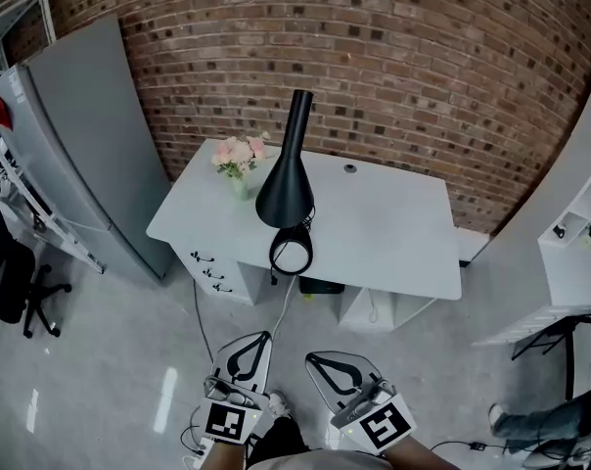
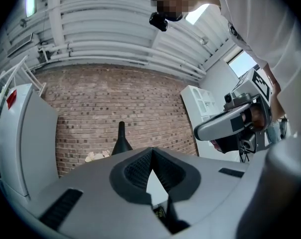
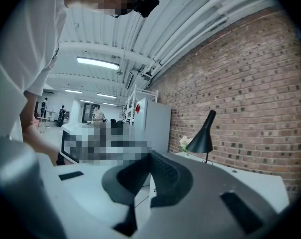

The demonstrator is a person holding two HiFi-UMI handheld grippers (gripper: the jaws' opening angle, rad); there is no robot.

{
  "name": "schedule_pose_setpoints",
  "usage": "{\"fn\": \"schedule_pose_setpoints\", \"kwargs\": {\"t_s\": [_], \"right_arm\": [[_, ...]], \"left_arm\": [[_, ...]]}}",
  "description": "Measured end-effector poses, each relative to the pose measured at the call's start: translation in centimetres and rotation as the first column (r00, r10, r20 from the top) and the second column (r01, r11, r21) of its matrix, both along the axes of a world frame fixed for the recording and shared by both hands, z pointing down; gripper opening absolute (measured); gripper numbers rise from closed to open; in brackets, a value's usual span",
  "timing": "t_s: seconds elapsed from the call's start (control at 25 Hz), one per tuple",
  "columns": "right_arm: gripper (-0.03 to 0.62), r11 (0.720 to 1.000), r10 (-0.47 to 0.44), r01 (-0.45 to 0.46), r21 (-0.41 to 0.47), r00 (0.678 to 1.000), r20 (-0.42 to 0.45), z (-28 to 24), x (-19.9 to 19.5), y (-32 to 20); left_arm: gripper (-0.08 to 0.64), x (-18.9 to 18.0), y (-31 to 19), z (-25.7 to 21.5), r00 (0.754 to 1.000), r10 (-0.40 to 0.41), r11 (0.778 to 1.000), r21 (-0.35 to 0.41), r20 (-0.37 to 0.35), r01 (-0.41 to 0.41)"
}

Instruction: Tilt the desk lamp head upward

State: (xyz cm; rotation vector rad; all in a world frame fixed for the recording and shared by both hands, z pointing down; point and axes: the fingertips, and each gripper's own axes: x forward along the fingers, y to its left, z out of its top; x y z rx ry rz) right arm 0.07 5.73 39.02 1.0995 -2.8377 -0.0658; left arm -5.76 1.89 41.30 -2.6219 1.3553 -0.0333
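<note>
desk lamp head (image 1: pixel 284 192) is seen untouched above the white surface (image 1: pixel 393 233), well ahead of both sets of jaws, the left gripper (image 1: pixel 261 341) and right gripper (image 1: pixel 317 362) being clenched on nothing, so the whole tilt is judged not yet begun.

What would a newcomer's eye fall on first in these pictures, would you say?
The tall black desk lamp, standing on the white desk beside pink flowers, against the brick wall. Next, the left gripper and right gripper, both shut and empty, held low, well short of the desk.
</note>
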Motion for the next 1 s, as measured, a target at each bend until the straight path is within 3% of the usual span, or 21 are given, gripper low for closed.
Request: {"fn": "schedule_pose_setpoints", "kwargs": {"t_s": [0.2,0.36,0.56,1.0], "right_arm": [[0.017,1.000,-0.006,0.006,-0.006,1.000,0.004,-0.3,-1.9,-3.1],[0.017,1.000,-0.024,0.024,-0.004,1.000,0.004,-0.1,-4.0,-4.7],[0.016,1.000,-0.027,0.027,-0.010,1.000,0.006,-0.2,-6.0,-7.1],[0.017,1.000,-0.011,0.011,0.016,1.000,0.003,-0.3,-9.4,-11.7]], "left_arm": [[0.005,-0.9,-2.5,-0.4,1.000,0.027,1.000,0.006,0.015,-0.027],[0.006,-1.2,-3.7,0.3,0.994,0.072,0.997,0.018,0.087,-0.074],[0.005,-2.5,-5.7,0.3,0.996,0.082,0.997,-0.003,0.034,-0.082],[0.005,-5.7,-9.8,0.2,0.994,0.096,0.995,0.020,0.043,-0.097]]}}
